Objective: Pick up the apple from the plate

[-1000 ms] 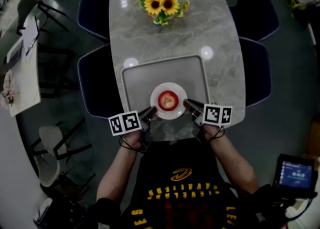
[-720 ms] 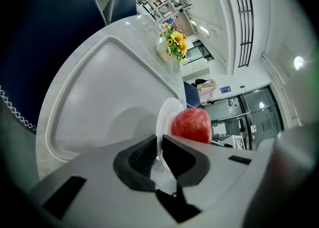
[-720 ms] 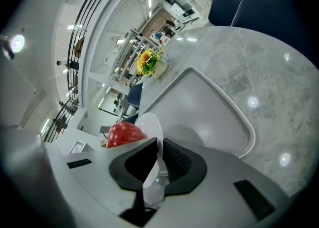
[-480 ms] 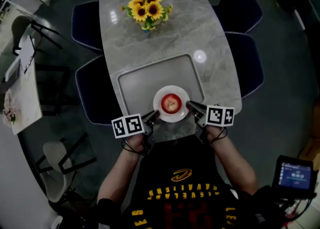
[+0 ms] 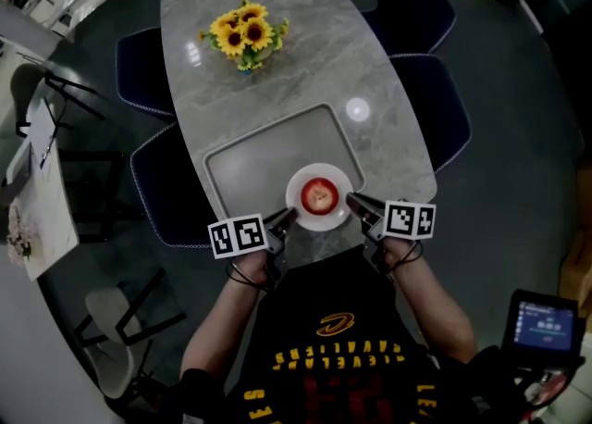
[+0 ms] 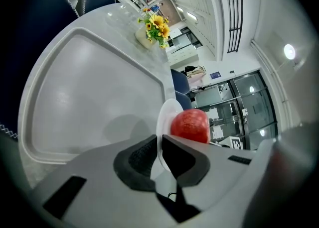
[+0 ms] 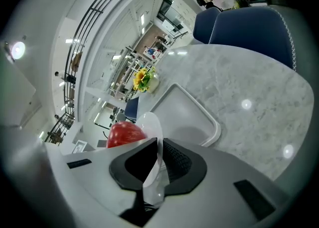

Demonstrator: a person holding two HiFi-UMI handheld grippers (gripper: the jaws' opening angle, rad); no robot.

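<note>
Firmly pinched: two grippers clamp a plate that carries an apple

Seen from above, a person in a black shirt stands at the near end of a long, grey marble tabletop [image 5: 305,33]. Each hand holds a gripper topped with a marker cube. The left gripper [image 5: 289,217] meets the near left rim of a small white plate [image 5: 298,181]. The right gripper [image 5: 352,200] meets the plate's right rim.

The left gripper view shows its two dark padded fingers clenched on the thin white edge of the plate [image 6: 167,117]. The right gripper view shows the same thing from the other side, with the plate edge [image 7: 149,122] squeezed between its fingers.

A red apple [image 5: 318,195] sits in the middle of the plate, and neither gripper touches it. It shows just beyond the fingers in both gripper views [image 6: 190,125] [image 7: 124,133].

The plate lies over the near right part of a grey rectangular tray [image 5: 259,158] with rounded corners. Whether the plate rests on the tray or hangs just above it cannot be told.

Farther up the tabletop stands a bunch of yellow sunflowers [image 5: 243,33], well apart from the tray. Dark blue chairs [image 5: 430,107] flank the tabletop on both sides.
</note>
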